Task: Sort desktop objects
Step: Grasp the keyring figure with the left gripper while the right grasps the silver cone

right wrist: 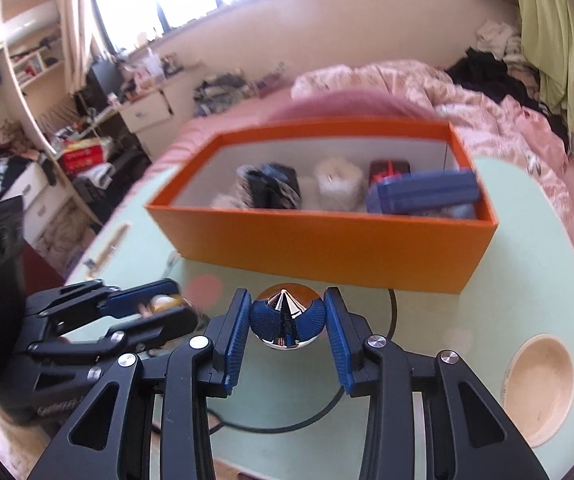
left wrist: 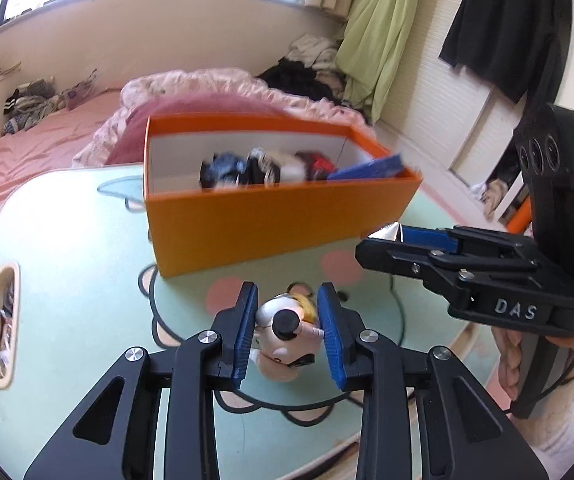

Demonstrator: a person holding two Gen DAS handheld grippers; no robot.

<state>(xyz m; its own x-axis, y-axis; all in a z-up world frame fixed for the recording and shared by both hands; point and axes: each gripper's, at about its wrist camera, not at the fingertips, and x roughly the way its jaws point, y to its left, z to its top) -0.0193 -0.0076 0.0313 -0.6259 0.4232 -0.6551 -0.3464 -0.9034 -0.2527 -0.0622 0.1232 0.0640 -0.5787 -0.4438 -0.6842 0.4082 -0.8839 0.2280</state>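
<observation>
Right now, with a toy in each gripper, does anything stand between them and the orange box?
Nothing visible does. The left gripper holds the small figurine and the right gripper holds the shiny silver cone piece; only bare green tabletop lies before the open-topped orange box.

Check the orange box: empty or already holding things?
Holding things: the lidless orange box shows a blue case, a white fluffy item and dark items inside.

Left gripper (left wrist: 287,322) and right gripper (right wrist: 285,320) angled downward, side by side, jaws each clamping small object.
</observation>
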